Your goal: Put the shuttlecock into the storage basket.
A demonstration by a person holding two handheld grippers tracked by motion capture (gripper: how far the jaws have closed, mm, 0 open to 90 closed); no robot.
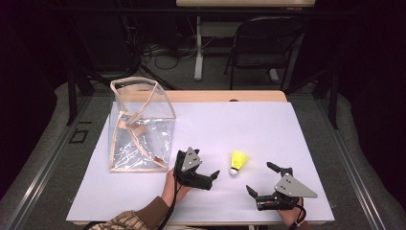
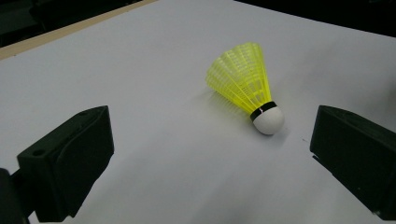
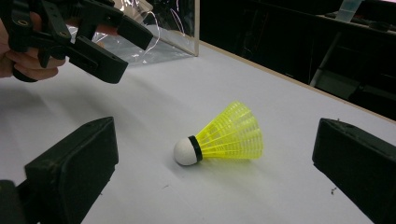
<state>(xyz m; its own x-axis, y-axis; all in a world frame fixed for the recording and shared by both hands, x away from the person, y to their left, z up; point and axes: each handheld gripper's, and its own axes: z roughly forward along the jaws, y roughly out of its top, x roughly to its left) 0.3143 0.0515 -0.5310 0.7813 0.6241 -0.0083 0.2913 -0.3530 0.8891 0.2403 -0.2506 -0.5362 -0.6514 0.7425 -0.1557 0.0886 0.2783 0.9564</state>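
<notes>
Seemingly the step in hand is the approach to a pick. From the high view, the shuttlecock [image 1: 238, 162] lies on its side on the white sheet [image 1: 249, 124], toward its near edge, between the left gripper [image 1: 210, 178] and the right gripper [image 1: 261, 178]; a clear bag [image 1: 139, 127] stands at the sheet's left edge. Both grippers have their jaws apart and hold nothing.

Along the left gripper view, the shuttlecock [image 2: 250, 86] sits ahead, nearer the right-hand jaw, cork toward the camera.

Along the right gripper view, the shuttlecock [image 3: 224, 136] lies midway between the spread jaws, just ahead, untouched. Next, one gripper should probably ease forward and close gently on the cork or skirt.
</notes>
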